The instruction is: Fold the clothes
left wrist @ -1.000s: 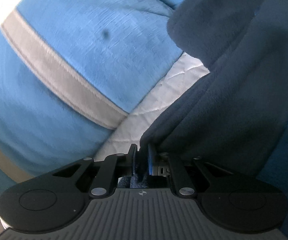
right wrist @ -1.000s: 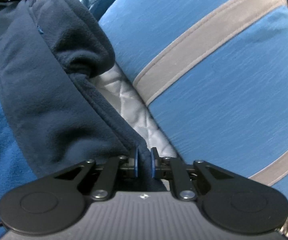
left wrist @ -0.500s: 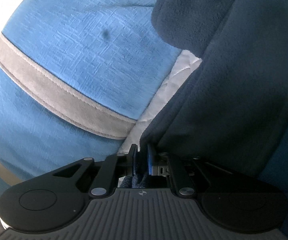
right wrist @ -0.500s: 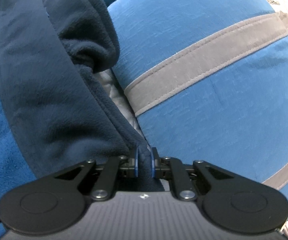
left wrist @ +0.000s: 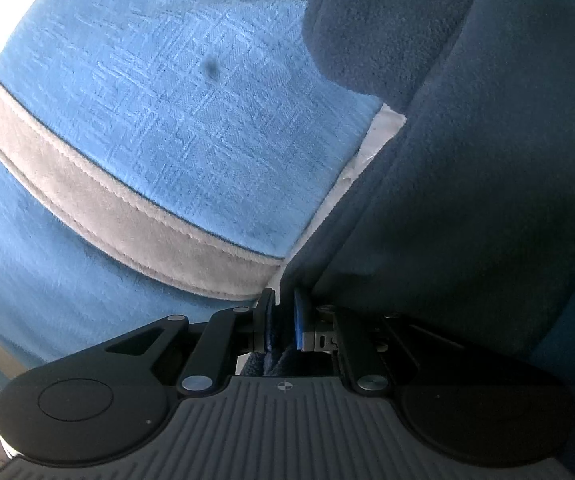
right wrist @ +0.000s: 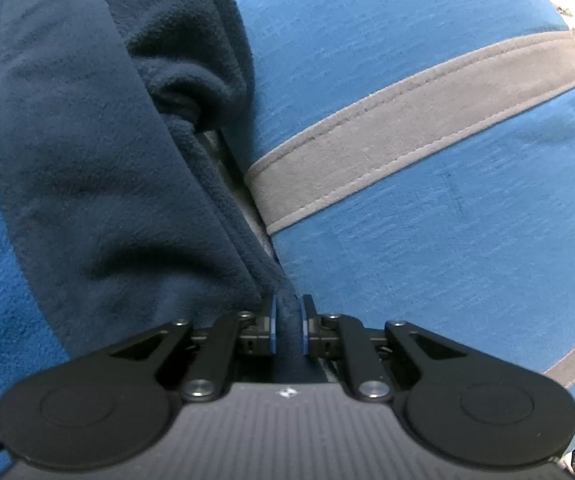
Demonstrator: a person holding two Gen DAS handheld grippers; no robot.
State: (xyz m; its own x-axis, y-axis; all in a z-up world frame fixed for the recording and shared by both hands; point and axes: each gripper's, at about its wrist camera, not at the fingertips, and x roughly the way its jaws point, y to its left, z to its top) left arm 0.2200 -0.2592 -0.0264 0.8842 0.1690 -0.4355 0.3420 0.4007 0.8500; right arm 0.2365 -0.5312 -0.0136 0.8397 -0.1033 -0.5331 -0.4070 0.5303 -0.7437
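Gripping the same navy fleece edge from 2 ends, both grippers sit at the bottom centre of their frames. The left gripper (left wrist: 283, 316) has its fingers (left wrist: 265, 314) nearly closed, with a thin fold of the fleece garment (left wrist: 467, 200) pinched between the pads. The right gripper (right wrist: 288, 330) is closed likewise, a rolled navy hem filling the narrow gap between its fingers (right wrist: 273, 330).

From the left gripper the dark band runs up and to the right, ending in a rounded bulge at the top right of the frame. From the right gripper it runs up and to the left, toward a bunched, curled lump at upper centre. So the held edge has its long axis stretched away from both grippers, and I judge each holds 1 end or corner of that edge; neither looks nearer than the other.

Beyond the fingers lies a light blue panel (right wrist: 427, 80) crossed by a grey stripe (right wrist: 427, 120), filling the left of the left view and the right of the right view. Whether this panel is part of the same garment or a separate item, I cannot tell. Between it and the navy band a sliver of white quilted surface (left wrist: 383, 128) shows.

Only the right view shows brighter blue fleece at far left, outside the navy band, and the tight curl in the fabric. Only the left view shows a small dark spot (left wrist: 211, 66) on the light blue panel.
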